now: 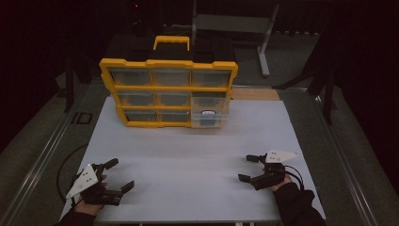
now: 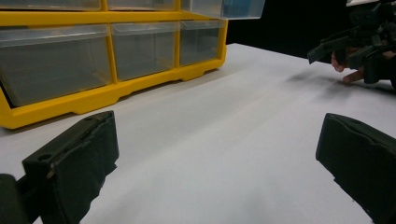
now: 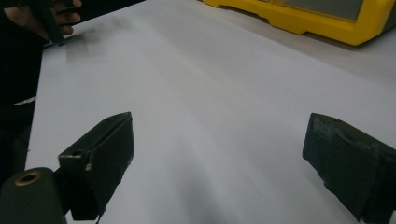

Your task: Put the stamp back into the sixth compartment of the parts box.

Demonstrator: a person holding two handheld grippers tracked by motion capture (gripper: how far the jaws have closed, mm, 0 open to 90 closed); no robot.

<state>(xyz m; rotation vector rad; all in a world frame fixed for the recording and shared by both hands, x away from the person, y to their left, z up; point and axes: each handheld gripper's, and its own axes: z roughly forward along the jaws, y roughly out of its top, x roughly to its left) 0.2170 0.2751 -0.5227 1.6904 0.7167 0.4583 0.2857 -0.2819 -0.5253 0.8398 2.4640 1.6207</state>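
A yellow organiser cabinet (image 1: 168,89) with clear drawers stands at the far middle of the white table (image 1: 188,155). Its right-hand drawers (image 1: 210,112) are pulled out a little, and one holds something dark. My left gripper (image 1: 120,175) rests near the front left corner, open, nothing between its jaws. My right gripper (image 1: 248,168) rests near the front right, open and empty too. In the left gripper view the cabinet (image 2: 93,56) fills the upper left and the right gripper (image 2: 355,46) shows at the upper right. The right gripper view shows the cabinet's base (image 3: 303,18).
A black cable (image 1: 63,167) loops off the table's left edge by my left hand. Dark stands and a grey frame (image 1: 263,42) sit behind the table on the floor. A wide bare stretch of tabletop (image 1: 188,141) lies between the grippers and the cabinet.
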